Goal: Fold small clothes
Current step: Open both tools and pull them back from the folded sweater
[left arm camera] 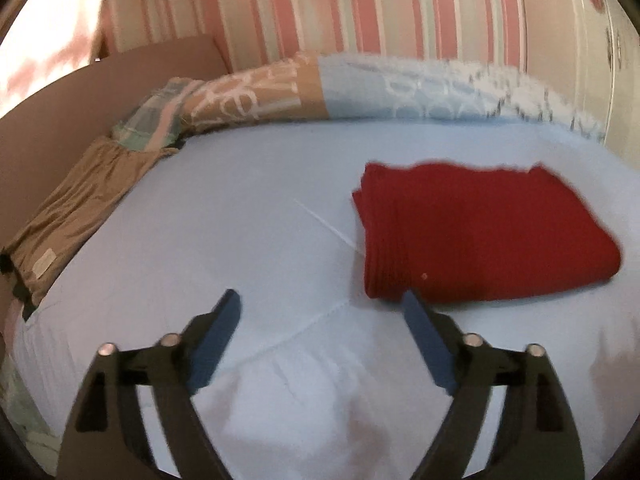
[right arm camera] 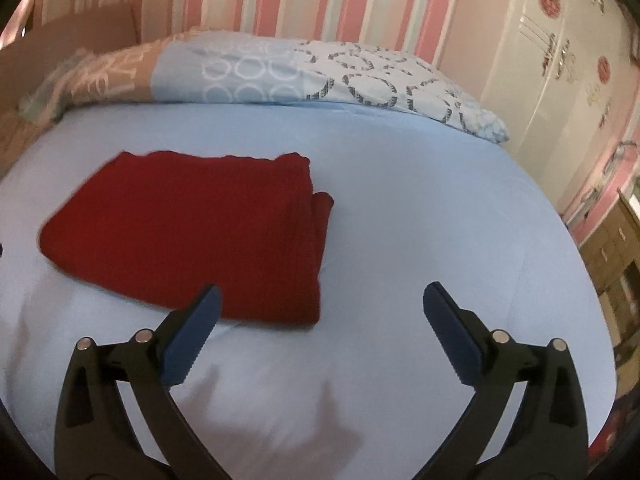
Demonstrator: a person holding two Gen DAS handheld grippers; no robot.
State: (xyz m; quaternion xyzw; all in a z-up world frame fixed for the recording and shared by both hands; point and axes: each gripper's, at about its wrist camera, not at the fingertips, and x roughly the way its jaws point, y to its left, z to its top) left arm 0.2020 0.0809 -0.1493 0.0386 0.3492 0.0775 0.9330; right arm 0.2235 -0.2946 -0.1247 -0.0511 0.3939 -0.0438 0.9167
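Note:
A red knitted garment (left arm camera: 484, 236) lies folded into a flat rectangle on the light blue bed sheet (left arm camera: 240, 208). In the left wrist view it sits ahead and to the right of my left gripper (left arm camera: 320, 300), whose blue pads stand wide apart with only sheet between them. In the right wrist view the red garment (right arm camera: 188, 232) lies ahead and to the left of my right gripper (right arm camera: 320, 292). That gripper is open too, and its left pad (right arm camera: 196, 332) overlaps the garment's near edge in the picture; contact cannot be judged.
A long patterned pillow (right arm camera: 280, 72) lies along the striped wall at the far edge of the bed. A brown cloth (left arm camera: 76, 208) sits at the bed's left side by a brown board. A white wardrobe (right arm camera: 560, 92) and wooden drawers (right arm camera: 612, 248) stand on the right.

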